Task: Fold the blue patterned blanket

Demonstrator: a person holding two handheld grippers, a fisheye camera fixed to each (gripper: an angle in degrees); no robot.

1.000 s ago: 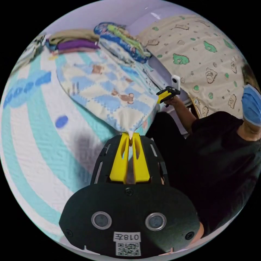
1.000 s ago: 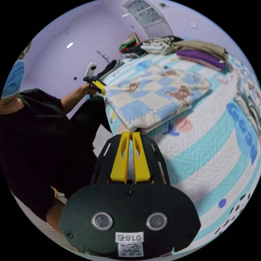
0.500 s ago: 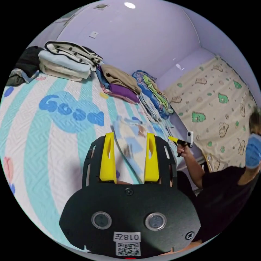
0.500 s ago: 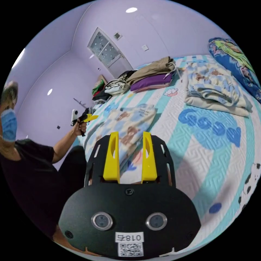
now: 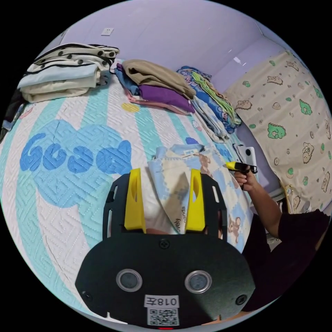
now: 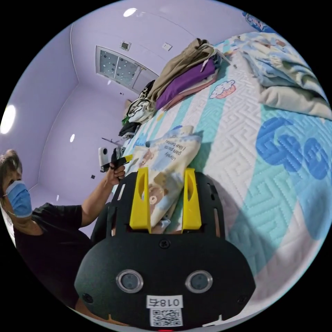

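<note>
We held the left gripper [image 5: 165, 171] with its yellow fingers [image 5: 134, 200] spread apart and grasping nothing. The right gripper [image 6: 165, 169] fingers [image 6: 140, 199] were likewise released. The blue patterned blanket [image 5: 186, 186] lay folded on the bed [image 5: 62, 193] near its edge, just beyond both grippers. Folded clothes stacks [image 5: 155, 86] sat along the far side of the bed, by the wall.

Both views low, close over bed [image 5: 69, 193], sharing blanket [image 6: 166, 166].
</note>
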